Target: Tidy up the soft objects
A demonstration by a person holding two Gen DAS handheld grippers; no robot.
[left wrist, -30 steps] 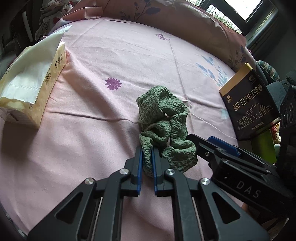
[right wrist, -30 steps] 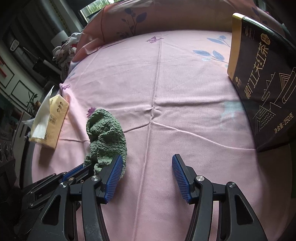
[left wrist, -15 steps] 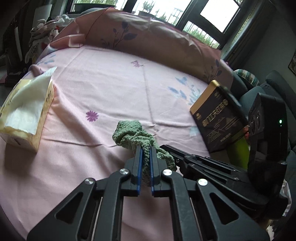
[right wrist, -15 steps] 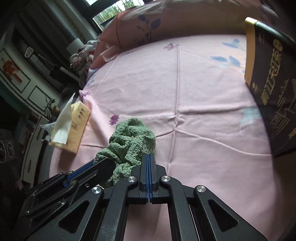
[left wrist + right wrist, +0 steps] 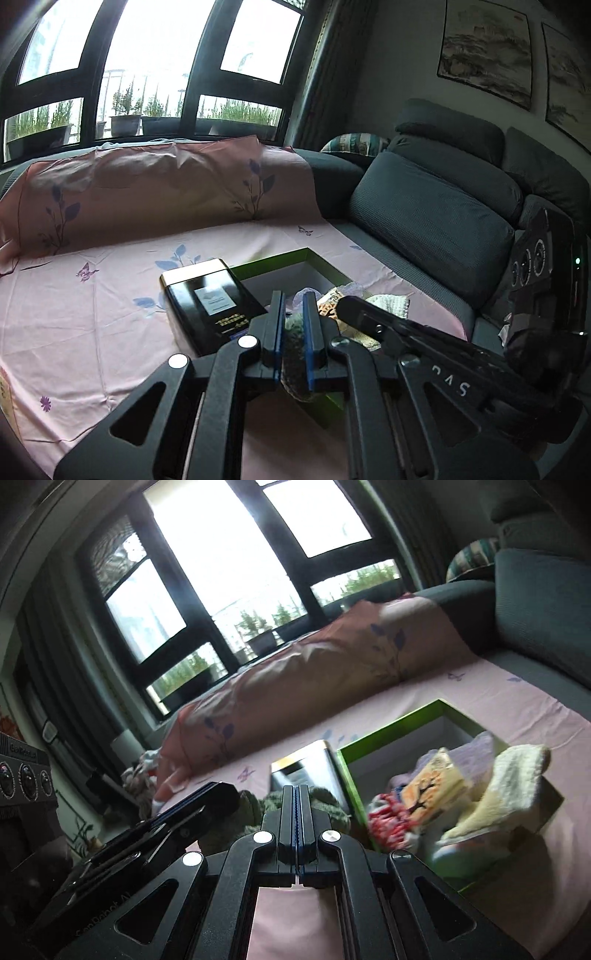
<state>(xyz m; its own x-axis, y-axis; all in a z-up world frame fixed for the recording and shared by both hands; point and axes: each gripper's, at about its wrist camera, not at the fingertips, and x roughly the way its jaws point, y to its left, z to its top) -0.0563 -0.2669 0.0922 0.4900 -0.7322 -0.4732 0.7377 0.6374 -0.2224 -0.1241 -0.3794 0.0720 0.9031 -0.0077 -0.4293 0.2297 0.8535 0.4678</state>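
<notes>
The green knitted cloth (image 5: 295, 350) hangs off the pink sheet, pinched between the blue pads of my left gripper (image 5: 293, 299), which is shut on it. In the right wrist view the cloth (image 5: 328, 806) bunches just past my right gripper (image 5: 297, 790), whose pads are pressed together on a fold of it. My left gripper (image 5: 218, 794) comes in from the left there; my right gripper (image 5: 345, 304) comes in from the right in the left wrist view. Just ahead lies the open green box (image 5: 273, 260) (image 5: 391, 725) with a white inside.
A black tea tin (image 5: 210, 306) (image 5: 306, 764) stands against the box's left wall. The box holds a cream towel (image 5: 509, 786), an orange patterned piece (image 5: 439, 786) and a red patterned cloth (image 5: 388, 816). A grey sofa cushion (image 5: 432, 218) rises at the right, a pink-covered bolster (image 5: 147, 192) behind.
The right gripper's jaws closed at the cloth. Both grippers then rose with it and swung right, from the middle of the sheet to the green box. The tissue pack left view.
</notes>
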